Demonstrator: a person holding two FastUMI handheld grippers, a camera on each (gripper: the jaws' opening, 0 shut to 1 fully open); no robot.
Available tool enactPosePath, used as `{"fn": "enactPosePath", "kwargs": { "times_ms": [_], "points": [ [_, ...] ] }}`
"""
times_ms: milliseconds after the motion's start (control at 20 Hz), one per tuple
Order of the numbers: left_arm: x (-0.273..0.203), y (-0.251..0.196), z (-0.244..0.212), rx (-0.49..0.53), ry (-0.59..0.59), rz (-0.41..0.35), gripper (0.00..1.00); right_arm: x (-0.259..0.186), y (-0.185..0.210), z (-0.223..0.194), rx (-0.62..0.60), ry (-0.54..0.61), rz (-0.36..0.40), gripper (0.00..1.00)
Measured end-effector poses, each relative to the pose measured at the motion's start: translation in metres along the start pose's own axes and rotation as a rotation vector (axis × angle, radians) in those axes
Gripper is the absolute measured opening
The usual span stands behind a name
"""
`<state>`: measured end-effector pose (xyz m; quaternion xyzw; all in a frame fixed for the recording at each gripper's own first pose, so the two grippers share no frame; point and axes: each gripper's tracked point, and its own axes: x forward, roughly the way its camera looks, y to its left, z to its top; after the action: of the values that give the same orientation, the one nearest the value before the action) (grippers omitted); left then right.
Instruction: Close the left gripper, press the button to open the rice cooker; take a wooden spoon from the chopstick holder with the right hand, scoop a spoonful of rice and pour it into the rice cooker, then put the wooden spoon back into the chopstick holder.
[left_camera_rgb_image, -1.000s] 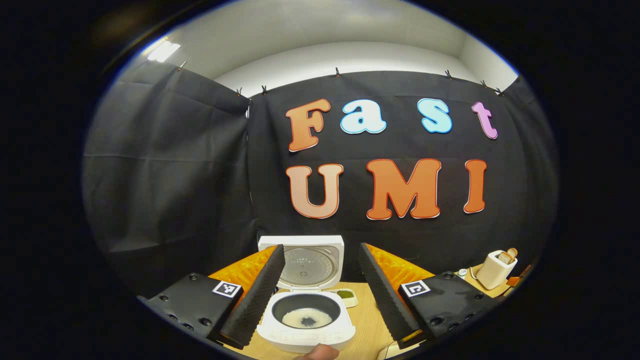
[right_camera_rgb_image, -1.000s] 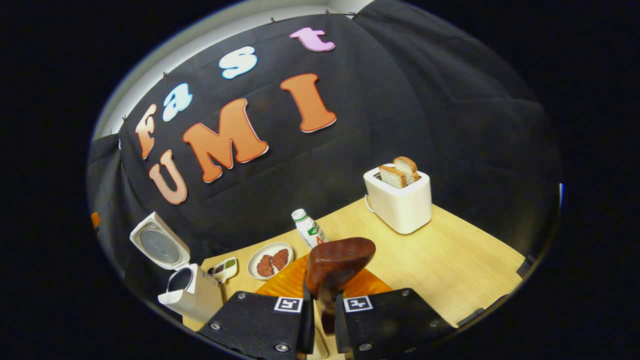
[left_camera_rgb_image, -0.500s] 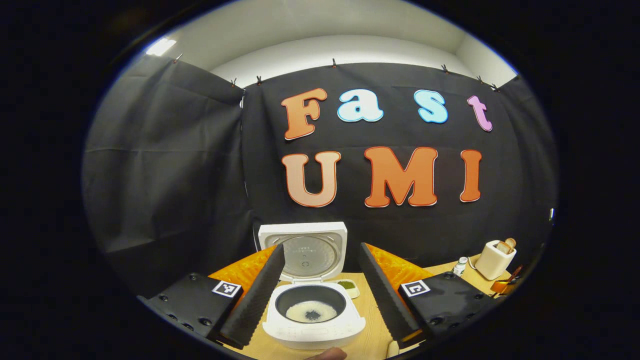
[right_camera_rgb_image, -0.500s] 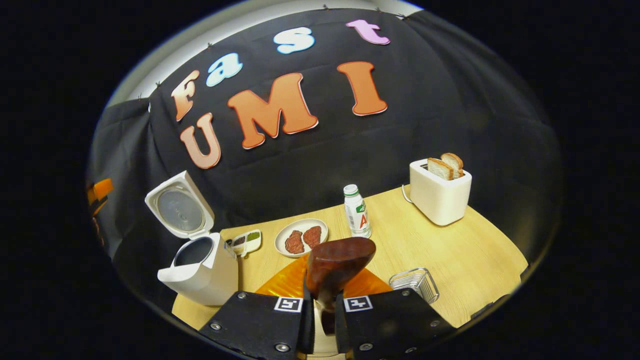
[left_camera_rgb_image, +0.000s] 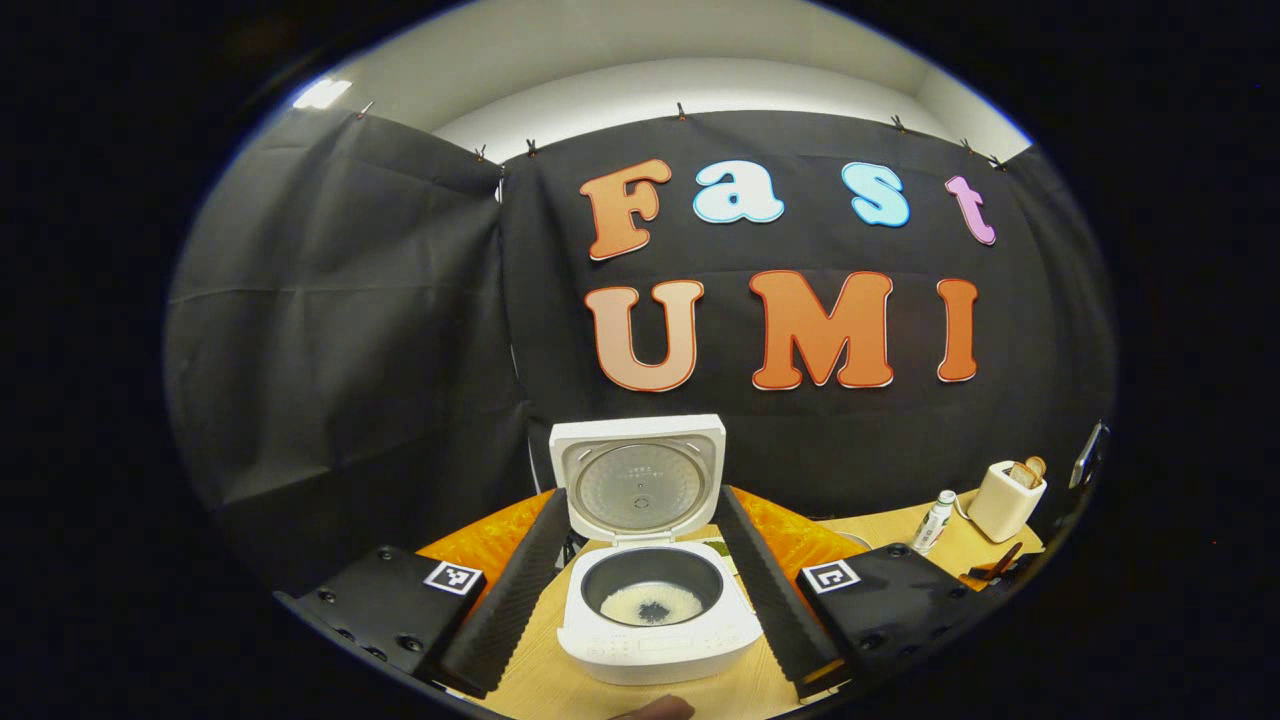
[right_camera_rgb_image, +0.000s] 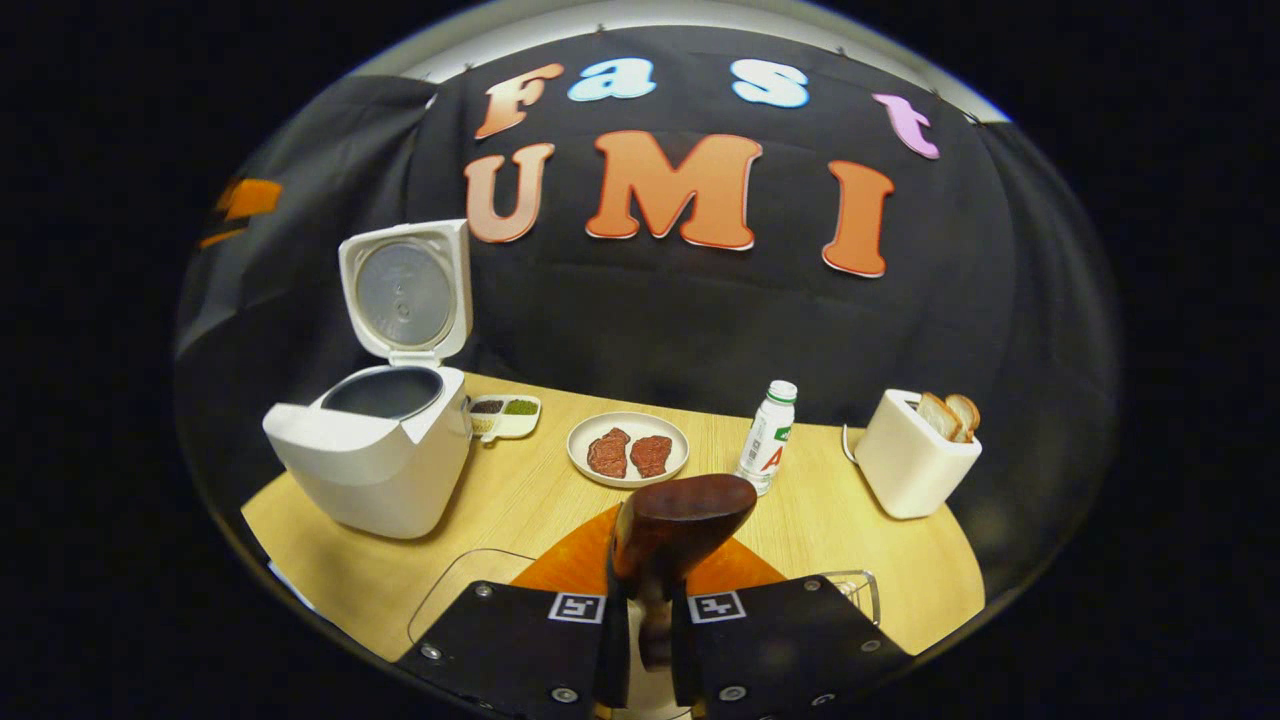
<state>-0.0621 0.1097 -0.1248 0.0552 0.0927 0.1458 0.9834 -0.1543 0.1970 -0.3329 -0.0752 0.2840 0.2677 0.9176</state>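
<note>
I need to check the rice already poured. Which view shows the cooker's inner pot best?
The left gripper view: it looks down into the inner pot, showing rice on its bottom. The right gripper view shows just its dark rim, side-on.

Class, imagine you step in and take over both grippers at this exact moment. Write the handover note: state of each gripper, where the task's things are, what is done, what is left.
Left gripper: open, holding nothing, facing the rice cooker.
Right gripper: shut on the wooden spoon, bowl end forward above the table.
Rice cooker: lid up, white rice in the pot.
Done: cooker opened; rice is already in the pot.
Left: put the spoon back in the chopstick holder; the wire rack at the right gripper's edge may be it, I cannot tell.
</note>
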Motion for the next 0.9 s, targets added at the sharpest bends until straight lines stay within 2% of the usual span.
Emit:
{"fn": "enactPosePath", "kwargs": {
  "times_ms": [150, 350, 900],
  "points": [
    [-0.001, 0.004, -0.006, 0.001, 0.011, 0.016, 1.00, 0.002, 0.012, -0.006, -0.148, -0.036, -0.014, 0.16],
    [-0.002, 0.008, -0.010, 0.020, 0.020, 0.024, 1.00, 0.007, 0.021, -0.029, -0.262, -0.038, -0.039, 0.16],
    [0.000, 0.010, -0.017, 0.030, 0.037, 0.027, 1.00, 0.005, 0.059, -0.066, -0.318, -0.017, 0.027, 0.14]
  ]
}}
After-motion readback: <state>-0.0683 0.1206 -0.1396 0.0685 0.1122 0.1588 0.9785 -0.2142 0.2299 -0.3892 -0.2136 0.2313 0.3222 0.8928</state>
